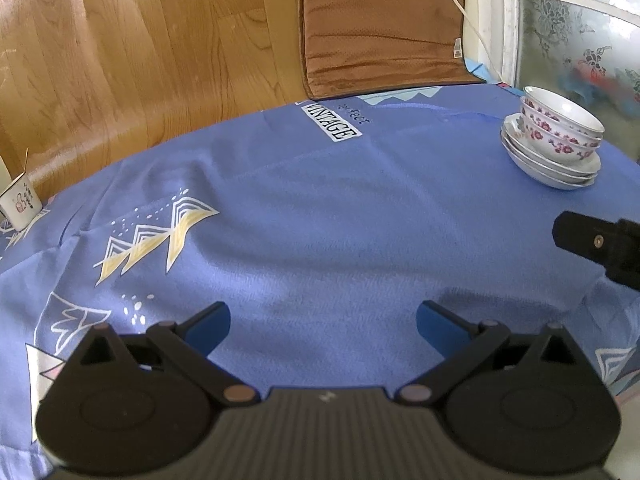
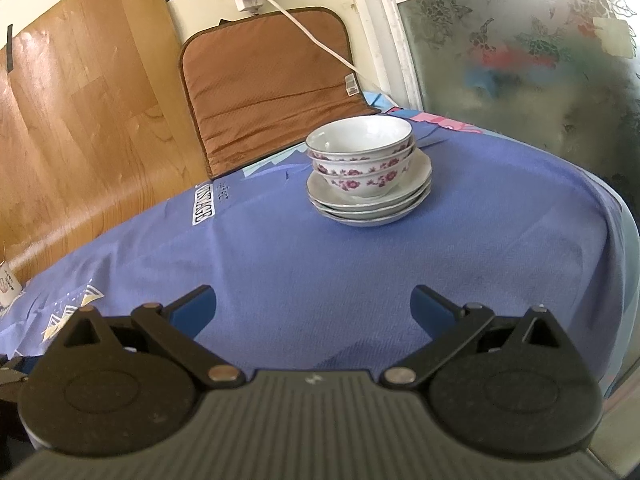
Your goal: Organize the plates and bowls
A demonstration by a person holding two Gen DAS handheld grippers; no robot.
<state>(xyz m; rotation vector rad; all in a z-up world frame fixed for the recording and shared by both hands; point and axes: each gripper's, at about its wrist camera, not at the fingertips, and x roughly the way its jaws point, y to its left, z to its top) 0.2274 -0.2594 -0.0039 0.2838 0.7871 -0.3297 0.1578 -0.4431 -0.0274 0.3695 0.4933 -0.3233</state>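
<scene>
A stack of white bowls with pink flowers (image 2: 360,160) sits on a stack of white plates (image 2: 370,204) on the blue cloth, straight ahead of my right gripper (image 2: 314,312), which is open and empty well short of it. In the left wrist view the bowls (image 1: 560,128) and plates (image 1: 552,168) are at the far right. My left gripper (image 1: 324,328) is open and empty over bare cloth, far left of the stack. Part of the right gripper (image 1: 596,244) shows at the right edge.
The table has a blue patterned cloth (image 1: 300,220). A small white cup (image 1: 18,200) stands at its left edge. A brown cushion (image 2: 264,88) leans on the wall behind, with a white cable (image 2: 312,36). A frosted glass door (image 2: 520,80) is at the right.
</scene>
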